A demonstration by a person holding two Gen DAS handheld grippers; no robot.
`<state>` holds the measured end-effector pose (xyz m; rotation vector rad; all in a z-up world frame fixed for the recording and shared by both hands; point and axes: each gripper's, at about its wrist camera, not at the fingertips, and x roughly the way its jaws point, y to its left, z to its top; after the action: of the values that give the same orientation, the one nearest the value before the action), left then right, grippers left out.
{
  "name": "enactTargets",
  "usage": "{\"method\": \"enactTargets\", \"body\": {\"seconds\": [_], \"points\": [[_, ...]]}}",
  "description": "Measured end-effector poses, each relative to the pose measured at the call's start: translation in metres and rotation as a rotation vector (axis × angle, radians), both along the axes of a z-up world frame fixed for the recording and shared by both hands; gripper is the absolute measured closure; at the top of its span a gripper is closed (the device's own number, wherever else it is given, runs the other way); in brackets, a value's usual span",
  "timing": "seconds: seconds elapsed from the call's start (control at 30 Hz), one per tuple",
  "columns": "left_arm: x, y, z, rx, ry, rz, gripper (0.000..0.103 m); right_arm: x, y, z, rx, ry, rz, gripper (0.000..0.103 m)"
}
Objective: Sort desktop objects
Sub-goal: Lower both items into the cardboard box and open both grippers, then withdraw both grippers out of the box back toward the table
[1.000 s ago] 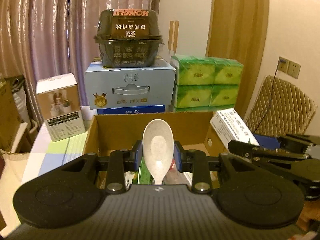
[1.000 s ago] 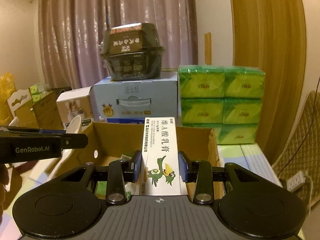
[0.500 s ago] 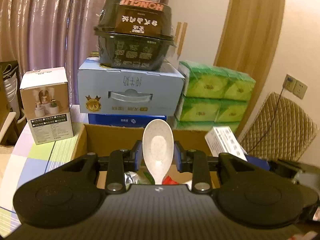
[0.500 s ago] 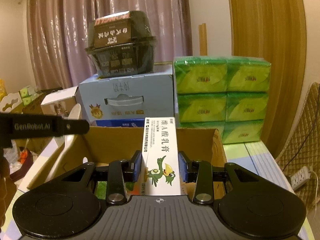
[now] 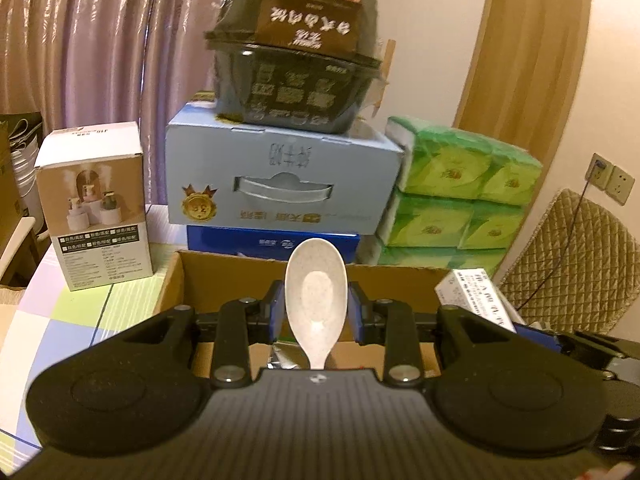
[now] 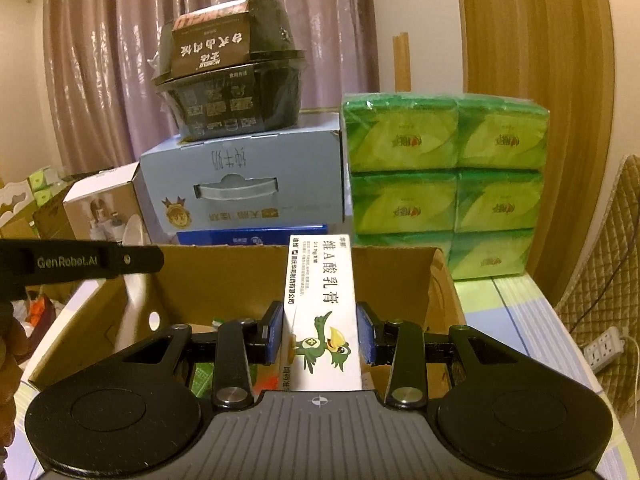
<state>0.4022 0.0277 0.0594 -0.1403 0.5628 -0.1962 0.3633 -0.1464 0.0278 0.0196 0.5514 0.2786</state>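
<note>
My left gripper [image 5: 316,308] is shut on a white speckled spoon [image 5: 316,292], bowl pointing forward, held over the open cardboard box [image 5: 224,276]. My right gripper [image 6: 320,330] is shut on a white ointment carton [image 6: 320,300] with a green bird printed on it, held over the same cardboard box [image 6: 400,268]. The carton also shows at the right of the left wrist view [image 5: 476,300]. The left gripper's arm [image 6: 80,260] and the spoon's edge [image 6: 134,236] show at the left of the right wrist view. Green and silver packets lie in the box.
Behind the box stand a light blue carton [image 5: 280,184] topped by a black food container [image 5: 296,52], a dark blue box [image 5: 240,240], green tissue packs [image 6: 444,184] and a small humidifier box [image 5: 96,208]. A checked tablecloth [image 5: 60,320] covers the table. A quilted chair [image 5: 572,264] stands at the right.
Both grippers have moved forward toward the stacked boxes, still holding the spoon and the carton over the cardboard box. The left view has turned slightly to the right.
</note>
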Motion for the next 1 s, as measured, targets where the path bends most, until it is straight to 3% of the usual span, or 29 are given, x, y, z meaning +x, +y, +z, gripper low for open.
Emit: {"method": "enactTargets", "body": {"seconds": [0.1,0.3,0.43,0.83,1.0], "points": [[0.001,0.004,-0.005,0.019,0.013,0.016,0.066,0.002,0.001,-0.001,0.009,0.004,0.0,0.068],[-0.005,0.01,-0.001,0.017,0.02,0.024,0.065,0.003,0.0,-0.006,0.057,0.022,0.005,0.067],[-0.011,0.01,0.001,0.03,0.022,0.016,0.065,0.005,-0.005,-0.008,0.107,0.043,-0.007,0.051],[-0.046,0.016,-0.005,0.094,0.058,0.018,0.056,-0.016,-0.017,0.004,0.146,0.012,-0.039,0.047],[-0.076,0.019,-0.013,0.105,0.088,0.026,0.049,-0.039,-0.026,0.009,0.144,-0.003,-0.026,0.04]]}}
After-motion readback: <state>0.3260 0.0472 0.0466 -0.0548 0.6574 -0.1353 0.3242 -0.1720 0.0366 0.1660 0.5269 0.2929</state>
